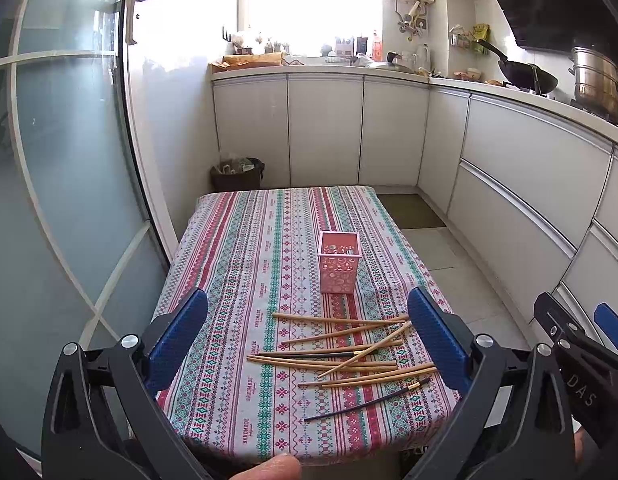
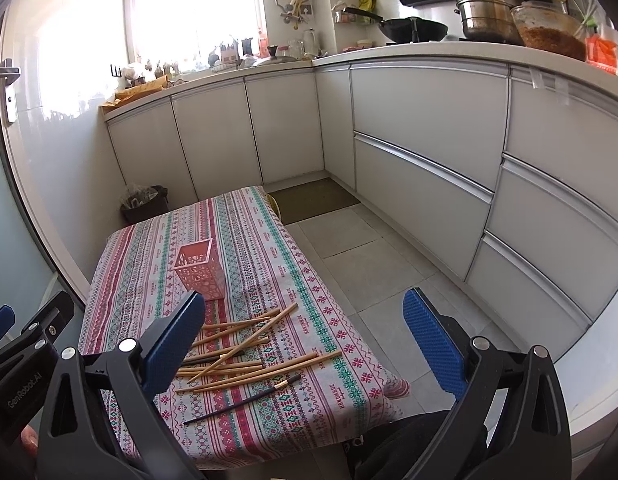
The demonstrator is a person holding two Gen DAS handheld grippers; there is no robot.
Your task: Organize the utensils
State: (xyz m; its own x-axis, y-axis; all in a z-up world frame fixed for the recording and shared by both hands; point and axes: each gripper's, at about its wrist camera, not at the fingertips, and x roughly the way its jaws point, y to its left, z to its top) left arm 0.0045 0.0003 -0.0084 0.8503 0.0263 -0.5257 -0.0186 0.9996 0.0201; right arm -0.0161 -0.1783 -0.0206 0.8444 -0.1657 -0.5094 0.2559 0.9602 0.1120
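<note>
Several wooden chopsticks (image 1: 349, 350) lie scattered on the near part of a patterned tablecloth (image 1: 237, 264); a dark chopstick (image 1: 367, 400) lies nearest the front edge. A pink perforated holder (image 1: 338, 262) stands upright behind them. My left gripper (image 1: 309, 332) is open and empty, above the near end of the table. In the right wrist view the chopsticks (image 2: 245, 354), the dark chopstick (image 2: 243, 400) and the holder (image 2: 199, 270) show to the left. My right gripper (image 2: 305, 336) is open and empty, over the table's right edge.
White kitchen cabinets (image 2: 421, 128) run along the back and right. A dark bin (image 1: 237, 174) stands beyond the table. A glass door (image 1: 69, 160) is on the left. Grey tiled floor (image 2: 369, 264) lies to the right of the table. A wok (image 1: 525, 74) and pots sit on the counter.
</note>
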